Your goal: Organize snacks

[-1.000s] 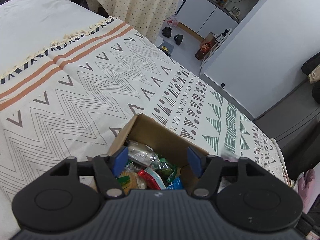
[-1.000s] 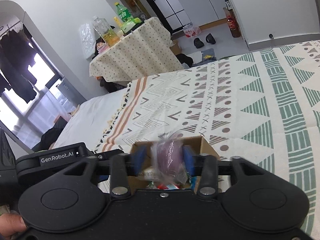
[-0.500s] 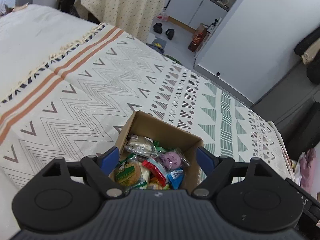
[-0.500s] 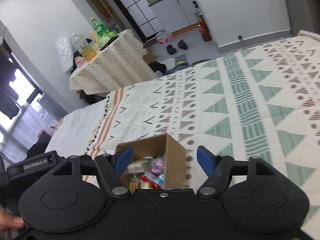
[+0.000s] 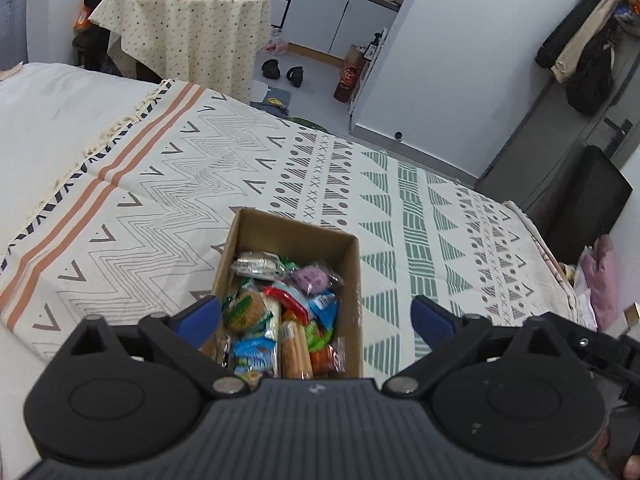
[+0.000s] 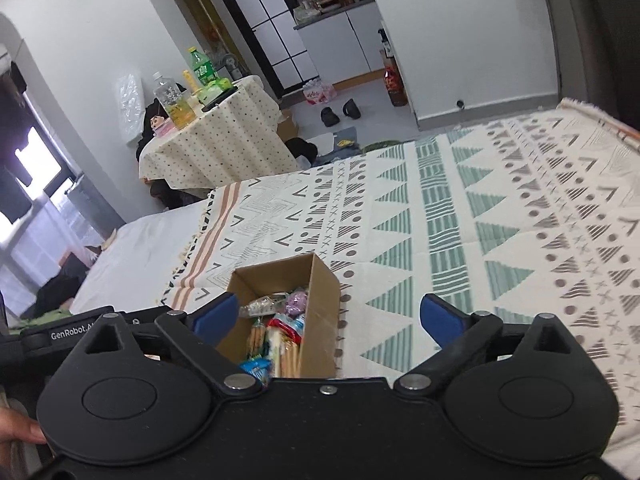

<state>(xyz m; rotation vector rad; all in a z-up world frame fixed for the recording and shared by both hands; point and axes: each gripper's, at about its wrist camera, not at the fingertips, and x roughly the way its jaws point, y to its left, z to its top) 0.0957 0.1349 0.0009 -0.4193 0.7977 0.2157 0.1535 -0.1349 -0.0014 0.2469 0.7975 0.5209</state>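
An open cardboard box (image 5: 294,236) sits on a bed covered by a patterned blanket (image 5: 168,184) of grey zigzags, orange stripes and green triangles. The box is filled with wrapped snacks: a purple packet (image 5: 314,278) lies near the far right corner of the box, a silvery wrapped packet (image 5: 256,264) near its far left corner, a red packet (image 5: 286,298) at the middle, and biscuit packs (image 5: 294,350) at the near end. The left gripper (image 5: 316,318) hangs above the near end of the box, its blue-tipped fingers (image 5: 200,314) spread wide and holding nothing. The right gripper (image 6: 328,316) hangs near the same box, to its right, also spread wide and empty; from this view the purple packet (image 6: 296,302) shows just inside the box (image 6: 320,300) wall. Beyond the box, past the far edge of the bed, stands a round table (image 6: 216,140) with a dotted cloth and bottles on it, and a pair of dark shoes (image 6: 340,112) lies on the floor.
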